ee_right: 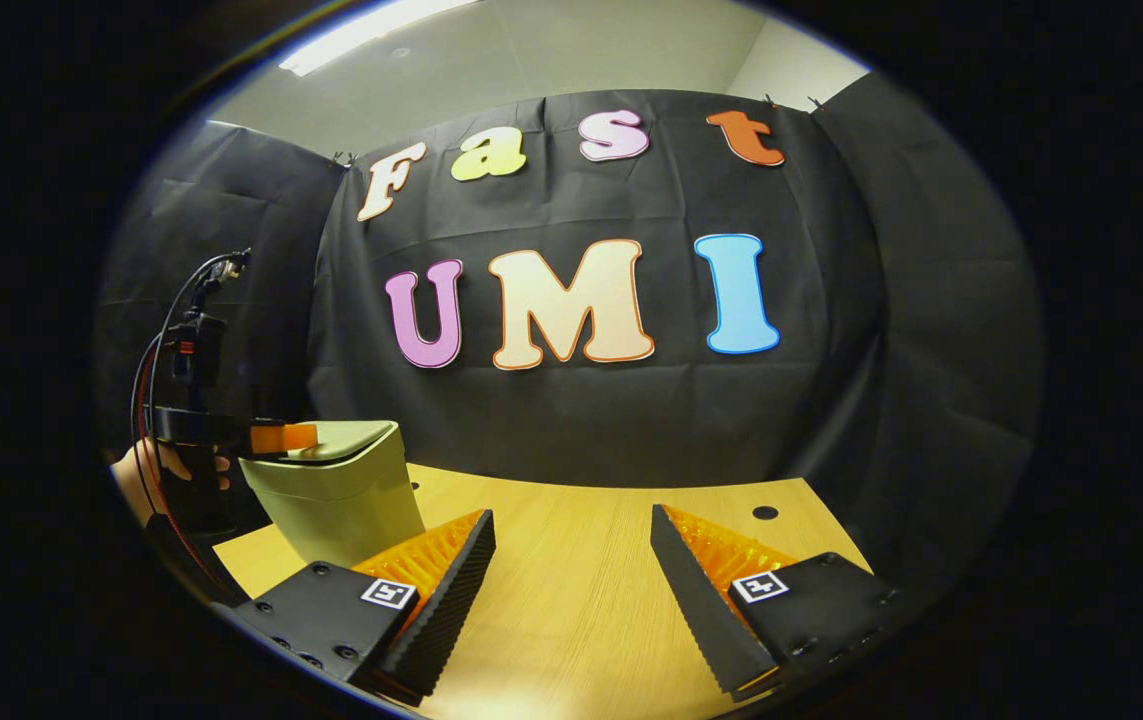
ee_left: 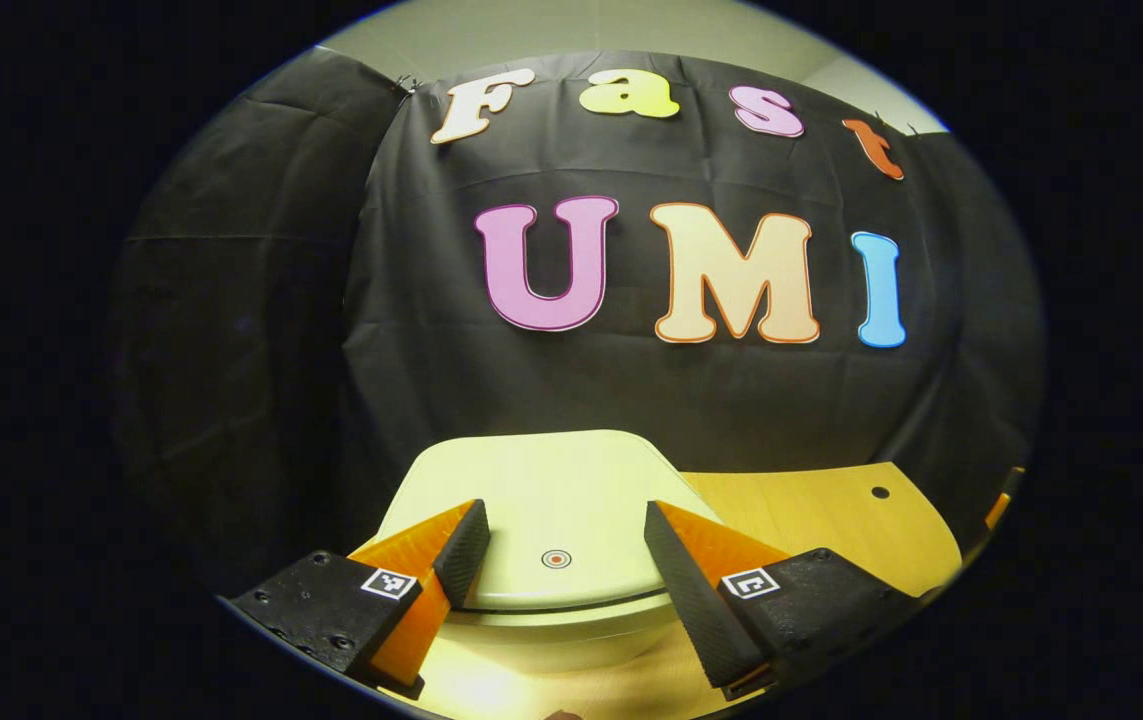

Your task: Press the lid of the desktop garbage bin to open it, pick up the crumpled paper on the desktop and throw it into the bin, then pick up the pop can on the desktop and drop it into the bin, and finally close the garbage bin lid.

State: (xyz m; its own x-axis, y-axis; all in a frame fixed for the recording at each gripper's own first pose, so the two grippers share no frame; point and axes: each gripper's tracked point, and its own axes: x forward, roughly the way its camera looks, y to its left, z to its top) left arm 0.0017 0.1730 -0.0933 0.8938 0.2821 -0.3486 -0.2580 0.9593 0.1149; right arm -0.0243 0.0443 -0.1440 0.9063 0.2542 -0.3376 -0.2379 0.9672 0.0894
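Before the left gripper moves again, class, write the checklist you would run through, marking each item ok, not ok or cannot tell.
1. Bin lid down: ok, it lies flat.
2. Left gripper open: ok, fingers spread.
3. Left gripper aligned with the lid's round mark: ok, mark sits between the fingers.
4. Left gripper touching the lid: cannot tell.
5. Right gripper open and empty: ok, over bare table.
6. Paper and can inside the bin: cannot tell.

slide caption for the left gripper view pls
Open left gripper poised over the closed lid of the desktop garbage bin.
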